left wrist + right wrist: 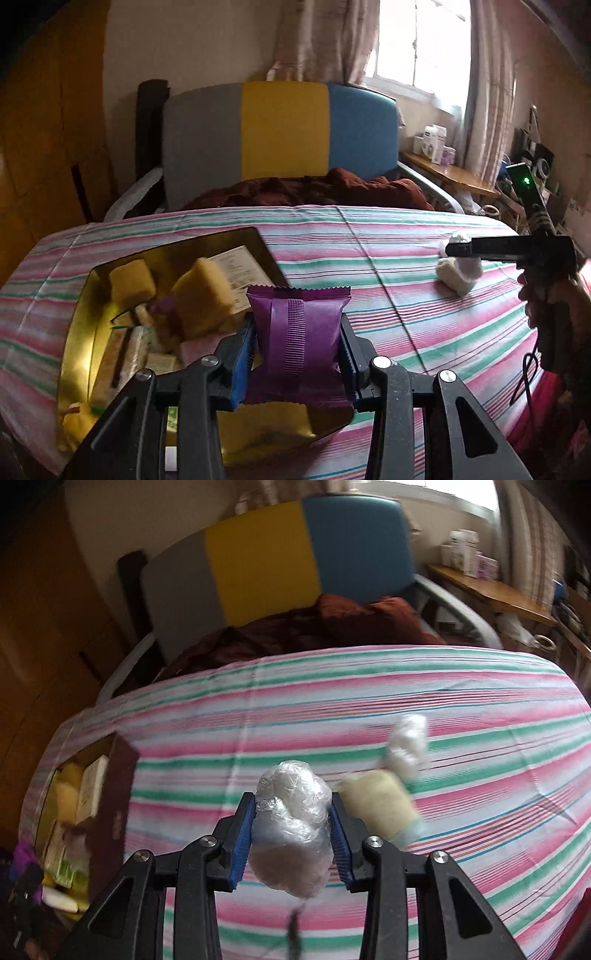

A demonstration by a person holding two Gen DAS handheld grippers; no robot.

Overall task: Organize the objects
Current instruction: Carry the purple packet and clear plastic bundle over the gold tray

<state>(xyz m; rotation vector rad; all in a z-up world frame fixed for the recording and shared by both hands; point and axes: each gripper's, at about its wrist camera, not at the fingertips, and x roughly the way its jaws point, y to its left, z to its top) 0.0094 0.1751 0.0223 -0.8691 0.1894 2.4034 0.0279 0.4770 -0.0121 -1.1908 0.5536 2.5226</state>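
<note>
Purple snack packet, lower centre of the left wrist view, clamped upright between the left tongs above the gold tin of wrapped snacks. Clear-wrapped bundle, lower centre of the right wrist view, clamped in the right tongs over the striped cloth on the desk; cream wrapped roll lies just right.
</note>
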